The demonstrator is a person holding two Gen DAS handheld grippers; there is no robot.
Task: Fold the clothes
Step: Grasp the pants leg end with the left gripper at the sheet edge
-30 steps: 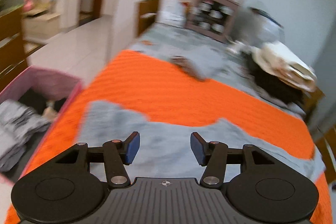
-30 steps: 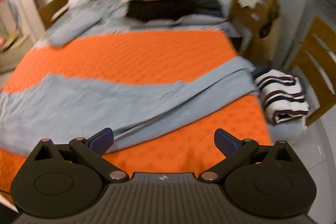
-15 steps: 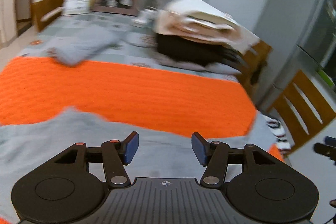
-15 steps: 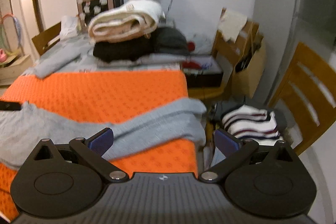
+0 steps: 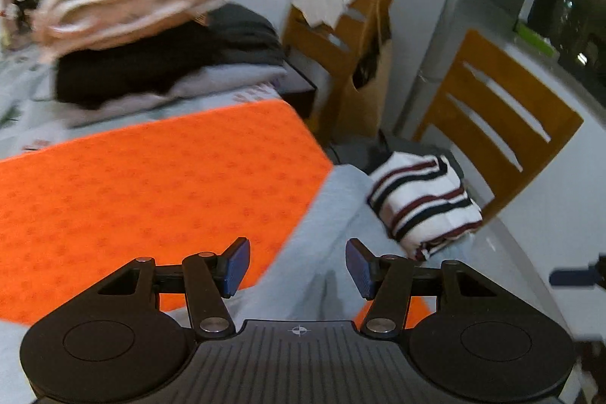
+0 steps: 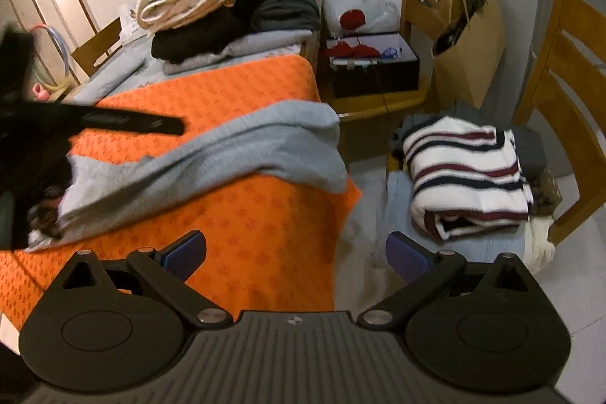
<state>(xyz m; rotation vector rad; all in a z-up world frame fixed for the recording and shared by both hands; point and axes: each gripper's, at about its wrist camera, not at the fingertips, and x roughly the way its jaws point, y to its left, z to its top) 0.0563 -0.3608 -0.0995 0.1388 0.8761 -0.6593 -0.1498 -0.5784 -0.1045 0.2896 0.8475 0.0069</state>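
The grey garment (image 6: pixel 227 154) lies across the orange bedspread (image 6: pixel 265 226), one end drooping over its corner. Both hand-held grippers (image 5: pixel 297 265) (image 6: pixel 295 252) gape, empty. Only the right view shows the red-filled box (image 6: pixel 375 67) beyond that corner.

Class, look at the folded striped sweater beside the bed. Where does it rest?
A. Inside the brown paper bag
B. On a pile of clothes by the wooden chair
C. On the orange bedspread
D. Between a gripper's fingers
B: the striped sweater lies atop a clothes pile beside the wooden chair.
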